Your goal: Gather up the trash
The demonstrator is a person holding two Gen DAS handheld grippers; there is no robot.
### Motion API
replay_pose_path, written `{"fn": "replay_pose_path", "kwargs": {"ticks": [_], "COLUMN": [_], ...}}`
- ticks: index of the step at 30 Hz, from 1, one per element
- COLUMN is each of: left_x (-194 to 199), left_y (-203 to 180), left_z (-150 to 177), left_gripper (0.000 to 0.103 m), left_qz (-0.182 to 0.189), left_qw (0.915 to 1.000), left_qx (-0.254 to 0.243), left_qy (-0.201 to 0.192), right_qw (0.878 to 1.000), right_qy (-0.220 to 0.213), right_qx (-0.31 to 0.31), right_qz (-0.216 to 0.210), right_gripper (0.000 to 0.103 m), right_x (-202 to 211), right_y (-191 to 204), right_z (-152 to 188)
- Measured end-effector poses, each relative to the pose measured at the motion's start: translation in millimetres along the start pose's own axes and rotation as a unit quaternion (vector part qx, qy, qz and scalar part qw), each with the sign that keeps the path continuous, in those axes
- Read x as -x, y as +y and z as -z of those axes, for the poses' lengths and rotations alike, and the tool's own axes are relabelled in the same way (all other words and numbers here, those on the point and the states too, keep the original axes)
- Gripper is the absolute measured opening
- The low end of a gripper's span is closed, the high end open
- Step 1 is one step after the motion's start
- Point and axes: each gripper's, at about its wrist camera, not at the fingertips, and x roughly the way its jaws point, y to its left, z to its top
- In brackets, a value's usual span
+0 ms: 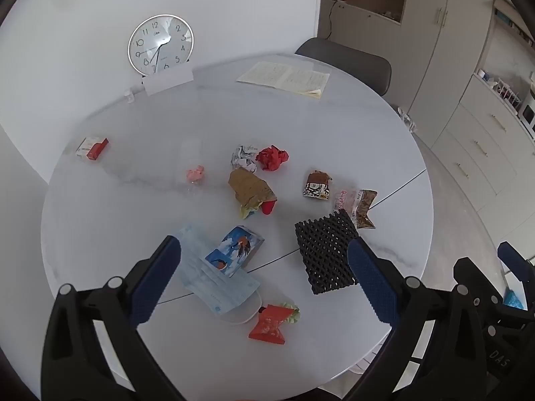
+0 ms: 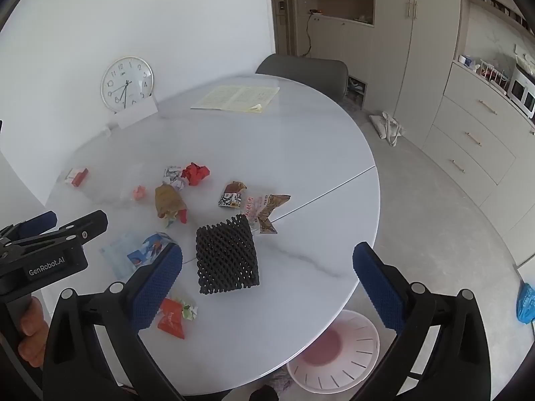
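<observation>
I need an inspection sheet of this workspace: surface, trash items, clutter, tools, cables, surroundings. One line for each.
Surface: round white marble table, seam across it.
Job's things: black foam net, blue face mask, red crumpled paper, red candy wrapper, brown paper scrap, snack wrappers, all loose on the table.
Clutter: open booklet, wall clock leaning at the table's far edge, red and white box.
Grippers: left tool and right tool both open, holding nothing.
Cables: one cord hanging at the cabinet.
Surroundings: pink-lined bin on the floor, grey chair, cabinets.
</observation>
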Motion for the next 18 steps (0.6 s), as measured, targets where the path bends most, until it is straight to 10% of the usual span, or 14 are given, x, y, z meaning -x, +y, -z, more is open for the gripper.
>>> {"fn": "replay_pose_path", "kwargs": {"ticks": [18], "left_x": [-5.9], "left_y": [-3.7], "left_z": [0.4], "left_gripper": [0.095], "left_qz": [-0.004], "left_qw": [1.0000], "left_qx": [-0.001], "left_qy": [0.001], "right_qw": [1.000], "right_qy": [0.003], "right_qx": [-0.002], "right_qz": [0.000], "right_gripper": [0.101], "right_x": [-3.6], "right_y": [-2.7], "right_z": [1.2]}}
